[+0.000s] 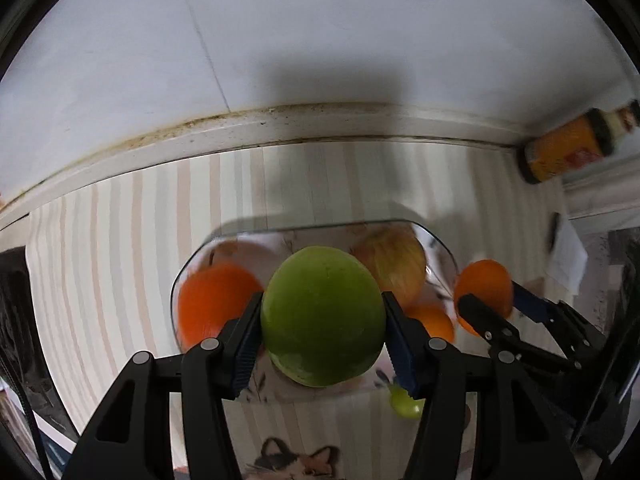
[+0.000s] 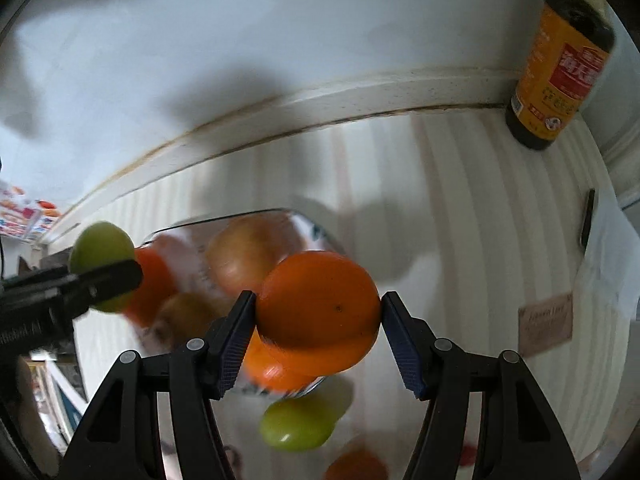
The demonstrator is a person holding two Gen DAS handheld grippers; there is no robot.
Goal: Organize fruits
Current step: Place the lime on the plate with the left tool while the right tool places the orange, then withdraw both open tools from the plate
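The left gripper [image 1: 322,320] pinches a green apple [image 1: 323,316] between its pads, held above a clear glass dish [image 1: 440,248]. The right gripper [image 2: 318,316] clamps an orange [image 2: 318,312] just beside that dish's right rim. Inside lie another orange [image 1: 208,304] and a reddish apple [image 1: 394,264]. A second green fruit [image 2: 296,426] sits on the striped worktop [image 1: 120,260]; a sauce bottle [image 2: 560,68] stands by the wall.

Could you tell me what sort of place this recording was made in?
Probably a home kitchen or dining corner: a striped tablecloth against a white wall, a labelled sauce bottle standing at the back, and a glass dish holding fruit.
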